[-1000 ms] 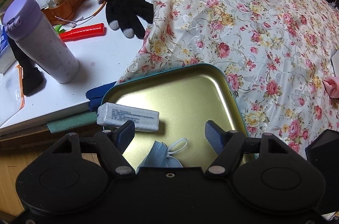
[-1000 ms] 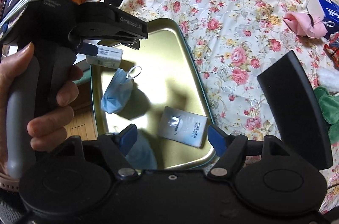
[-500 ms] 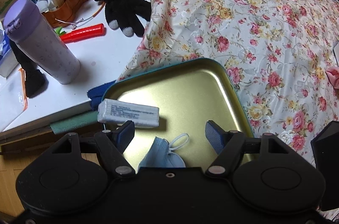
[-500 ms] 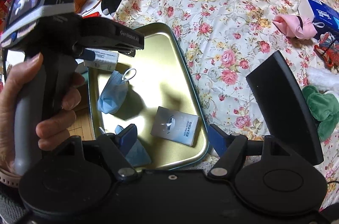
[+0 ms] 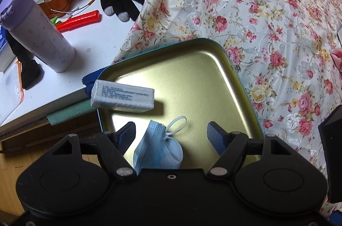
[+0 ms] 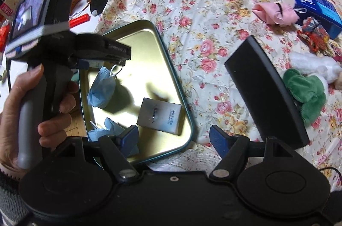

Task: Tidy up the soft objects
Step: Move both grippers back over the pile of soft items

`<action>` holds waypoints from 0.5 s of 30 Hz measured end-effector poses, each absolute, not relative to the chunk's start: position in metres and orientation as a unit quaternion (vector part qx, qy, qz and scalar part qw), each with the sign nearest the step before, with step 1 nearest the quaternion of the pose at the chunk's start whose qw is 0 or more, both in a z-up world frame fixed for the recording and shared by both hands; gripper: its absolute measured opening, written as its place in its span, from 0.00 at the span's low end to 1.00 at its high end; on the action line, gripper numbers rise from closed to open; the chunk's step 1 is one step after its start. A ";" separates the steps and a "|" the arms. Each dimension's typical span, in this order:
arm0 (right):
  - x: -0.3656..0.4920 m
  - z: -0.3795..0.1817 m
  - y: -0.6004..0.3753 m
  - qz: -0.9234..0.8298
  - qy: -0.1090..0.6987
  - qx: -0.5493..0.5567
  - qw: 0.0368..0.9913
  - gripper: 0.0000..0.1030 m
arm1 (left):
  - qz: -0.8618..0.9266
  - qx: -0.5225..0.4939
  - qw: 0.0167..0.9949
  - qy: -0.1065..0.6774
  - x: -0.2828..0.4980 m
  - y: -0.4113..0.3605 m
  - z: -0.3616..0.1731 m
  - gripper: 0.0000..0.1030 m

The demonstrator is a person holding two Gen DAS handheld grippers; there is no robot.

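A shiny, round-cornered metal tin point(image 5: 215, 68) on the flowered bedspread point(image 5: 256, 12) holds two pleated blue masks point(image 6: 101, 88) and two small white packets point(image 6: 160, 117). Both the left hand-held gripper point(image 5: 171, 134) and the right hand-held gripper point(image 6: 173, 137) hang above it, jaws apart and empty.

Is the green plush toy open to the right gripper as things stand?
Probably yes. The green plush toy lies uncovered on the floral cloth, and the right gripper has open, empty jaws. The black panel stands between them, so approach from above.
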State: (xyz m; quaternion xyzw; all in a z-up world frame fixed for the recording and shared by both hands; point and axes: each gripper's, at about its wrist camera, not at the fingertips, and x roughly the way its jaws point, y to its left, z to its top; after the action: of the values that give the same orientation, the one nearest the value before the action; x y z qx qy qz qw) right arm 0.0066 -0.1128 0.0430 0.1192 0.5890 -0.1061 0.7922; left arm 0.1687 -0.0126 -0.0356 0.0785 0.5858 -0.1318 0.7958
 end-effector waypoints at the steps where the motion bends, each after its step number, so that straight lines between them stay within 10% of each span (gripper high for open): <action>1: 0.004 0.045 -0.115 -0.107 0.586 0.121 0.794 0.70 | -0.131 0.080 0.797 0.585 0.167 -0.013 -0.035 0.68; 15: -0.047 0.073 -0.163 -0.146 0.559 0.159 0.800 0.70 | -0.137 0.074 0.799 0.581 0.113 -0.019 -0.018 0.68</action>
State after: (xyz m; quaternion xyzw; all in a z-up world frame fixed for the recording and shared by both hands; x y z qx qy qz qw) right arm -0.0475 -0.1626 0.0730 0.1587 0.5593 -0.1457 0.8005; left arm 0.1133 -0.0185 -0.0178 0.0737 0.5812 -0.1367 0.7988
